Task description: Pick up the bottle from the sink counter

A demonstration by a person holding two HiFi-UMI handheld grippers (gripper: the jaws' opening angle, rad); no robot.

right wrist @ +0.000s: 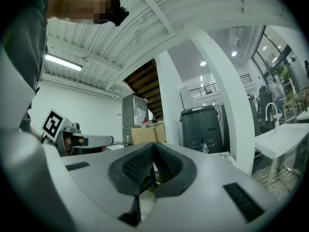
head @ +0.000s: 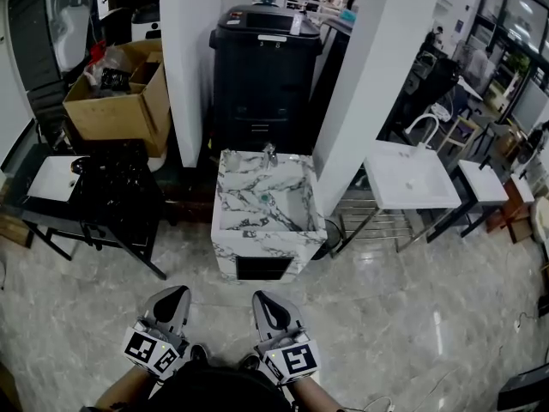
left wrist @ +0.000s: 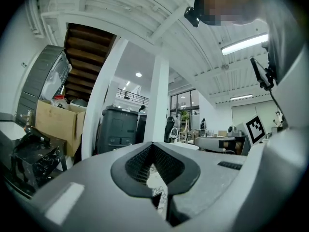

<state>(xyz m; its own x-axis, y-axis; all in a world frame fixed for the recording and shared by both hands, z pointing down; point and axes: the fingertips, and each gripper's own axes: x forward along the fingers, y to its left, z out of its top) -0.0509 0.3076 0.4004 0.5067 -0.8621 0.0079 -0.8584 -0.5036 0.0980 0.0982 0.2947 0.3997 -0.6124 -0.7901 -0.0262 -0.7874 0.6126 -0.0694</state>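
Head view is showing a black sink unit [head: 94, 183] standing at the far left, with a cardboard box [head: 116, 101] sitting behind it. At the bottom edge the left gripper [head: 177, 293] is pointing forward over the marble floor, its jaws pressing together with nothing between them. Ahead, in the middle, a marble sink bench [head: 225, 221] is standing in front of a black bin [head: 262, 67], a small faucet [head: 269, 153] rising at its back edge. The bottle is too small to make out on this bench. The right gripper [head: 262, 298] is hovering just beside the left one, its jaws likewise closed and empty. A white sink [head: 407, 178] is standing further right.
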